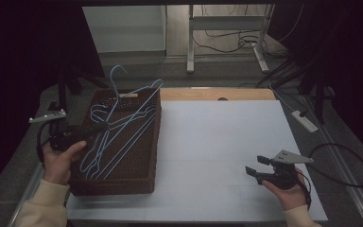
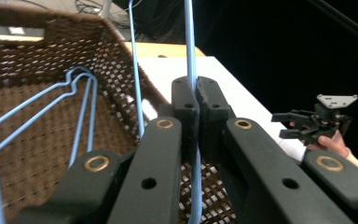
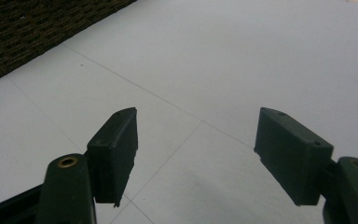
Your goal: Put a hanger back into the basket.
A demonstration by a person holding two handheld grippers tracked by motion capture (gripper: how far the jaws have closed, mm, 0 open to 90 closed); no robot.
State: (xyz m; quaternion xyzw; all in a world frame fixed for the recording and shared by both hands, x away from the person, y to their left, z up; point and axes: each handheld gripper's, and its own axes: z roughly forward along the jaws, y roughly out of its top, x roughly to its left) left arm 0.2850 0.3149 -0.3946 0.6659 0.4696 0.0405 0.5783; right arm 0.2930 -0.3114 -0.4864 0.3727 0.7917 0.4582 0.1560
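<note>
At the left of the frame, the left gripper (image 1: pixel 103 126) pinches a blue hanger (image 1: pixel 123 124) over the brown basket (image 1: pixel 142 161). The right gripper (image 1: pixel 254 165) hangs wide open, empty, above the white worktop (image 1: pixel 217 137).

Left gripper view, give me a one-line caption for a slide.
Left claw shut on a blue wire hanger above the brown wicker basket of hangers.

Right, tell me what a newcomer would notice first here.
The tangle of light blue wire hangers in the brown woven basket at the table's left. The left tool is clamped on one hanger's wire above the basket, while the right tool hangs open over the bare white table.
</note>
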